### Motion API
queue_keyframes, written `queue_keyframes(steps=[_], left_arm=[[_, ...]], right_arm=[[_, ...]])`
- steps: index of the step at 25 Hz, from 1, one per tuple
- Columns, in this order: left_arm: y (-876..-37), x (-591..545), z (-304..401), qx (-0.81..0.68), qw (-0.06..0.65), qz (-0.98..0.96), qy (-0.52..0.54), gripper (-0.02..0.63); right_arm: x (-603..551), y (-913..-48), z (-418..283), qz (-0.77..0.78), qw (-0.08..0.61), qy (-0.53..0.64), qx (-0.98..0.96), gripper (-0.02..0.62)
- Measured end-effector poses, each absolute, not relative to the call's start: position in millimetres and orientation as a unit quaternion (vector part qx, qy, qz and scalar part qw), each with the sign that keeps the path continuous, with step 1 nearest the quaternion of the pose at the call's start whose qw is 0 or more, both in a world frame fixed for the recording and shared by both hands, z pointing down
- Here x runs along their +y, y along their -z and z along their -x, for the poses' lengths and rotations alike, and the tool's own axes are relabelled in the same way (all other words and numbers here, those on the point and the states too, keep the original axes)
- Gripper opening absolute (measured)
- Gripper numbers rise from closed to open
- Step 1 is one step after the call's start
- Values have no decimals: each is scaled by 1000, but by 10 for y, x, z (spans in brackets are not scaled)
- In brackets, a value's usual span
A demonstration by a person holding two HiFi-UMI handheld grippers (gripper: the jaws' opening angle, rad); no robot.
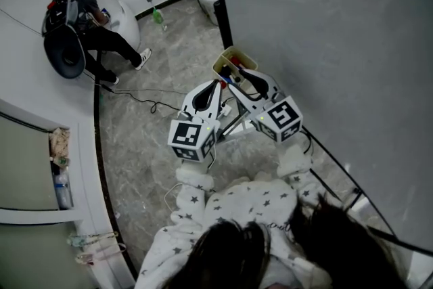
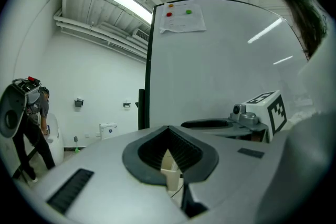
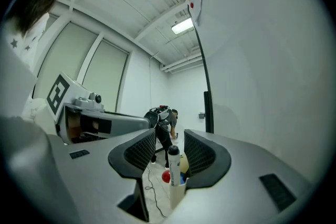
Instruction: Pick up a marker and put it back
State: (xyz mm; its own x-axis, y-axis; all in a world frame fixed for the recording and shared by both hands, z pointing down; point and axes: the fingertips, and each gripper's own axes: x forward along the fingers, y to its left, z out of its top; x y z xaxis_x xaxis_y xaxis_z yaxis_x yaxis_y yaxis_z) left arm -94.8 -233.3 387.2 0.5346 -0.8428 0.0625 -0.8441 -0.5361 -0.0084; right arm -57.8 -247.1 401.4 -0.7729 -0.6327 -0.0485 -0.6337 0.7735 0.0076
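Observation:
A cream marker holder point(image 1: 225, 58) hangs at the whiteboard's lower edge with several markers in it. My right gripper point(image 1: 238, 71) reaches into it from above. In the right gripper view, a white marker with a black cap point(image 3: 173, 157) stands upright in the holder point(image 3: 177, 194) between the spread jaws of my right gripper point(image 3: 170, 135), and neither pad touches it. A red cap point(image 3: 166, 177) shows beside it. My left gripper point(image 1: 219, 83) hovers just left of the holder. In its own view my left gripper point(image 2: 168, 131) has its pads together at the tips, holding nothing, with the holder's corner point(image 2: 170, 168) below.
The whiteboard point(image 1: 325, 44) fills the right side, with a paper sheet point(image 2: 182, 17) stuck high on it. A black cable point(image 1: 142, 101) trails over the grey floor. A person point(image 1: 88, 17) sits at the far left by a white pod. A green bottle point(image 1: 157, 15) stands near the wall.

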Motion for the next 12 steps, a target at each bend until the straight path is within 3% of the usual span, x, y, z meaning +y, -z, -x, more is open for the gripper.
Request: queue_keyframes(steps=[9,12], left_arm=[[-3661,-2117,820,-464,9,-885,-21,2],[-3633,-2068,755,-458,5,-889,-24,2]], right_arm=[[-2046,-3537,454,315,15,-30,948,161],[-1996,-3437,403,321,21,-37,946,76]])
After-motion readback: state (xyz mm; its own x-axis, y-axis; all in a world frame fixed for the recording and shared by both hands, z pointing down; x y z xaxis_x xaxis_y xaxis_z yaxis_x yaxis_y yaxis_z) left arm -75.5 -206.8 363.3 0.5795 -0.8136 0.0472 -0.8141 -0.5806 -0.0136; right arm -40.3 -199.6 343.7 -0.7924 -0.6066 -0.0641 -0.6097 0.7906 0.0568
